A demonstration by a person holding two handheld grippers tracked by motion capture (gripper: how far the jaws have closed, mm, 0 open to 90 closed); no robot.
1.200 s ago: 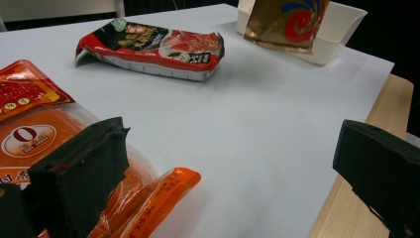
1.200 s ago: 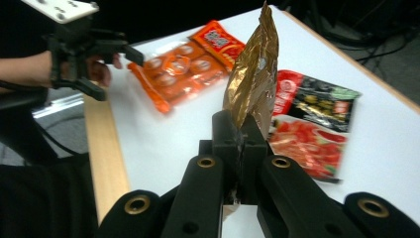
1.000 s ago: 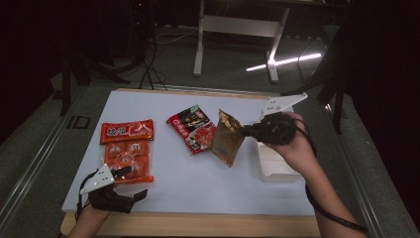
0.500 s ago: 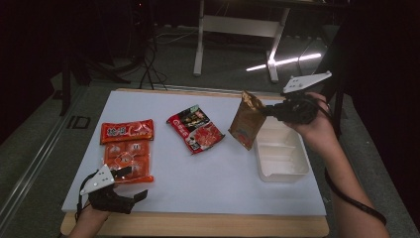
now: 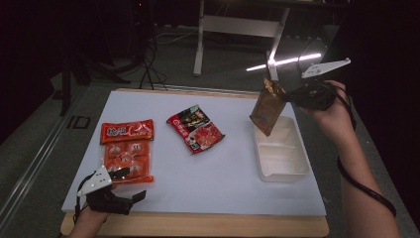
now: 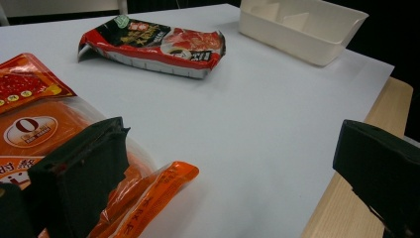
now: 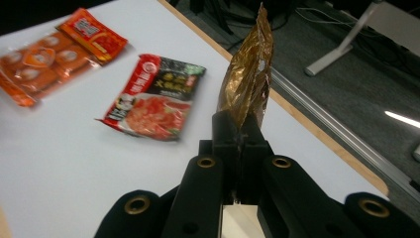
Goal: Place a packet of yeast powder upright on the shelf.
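Gold pouch held over the tray, ready to drop in

Your worktop [image 5: 233, 173] carries 2 red packets, and the white tray [image 5: 280, 153] sits at its right so the gold pouch [image 5: 267, 106] hangs directly above it. Your right gripper [image 5: 289, 95] has its fingers clenched on the pouch's edge; your left gripper [image 5: 130, 184] rests with fingers released beside the orange packet [image 5: 126, 151].

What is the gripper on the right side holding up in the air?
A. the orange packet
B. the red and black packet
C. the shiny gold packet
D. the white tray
C. The right gripper has its jaws pinched shut on the top edge of the shiny gold packet, which hangs above the white tray; the other packets lie flat on the table.
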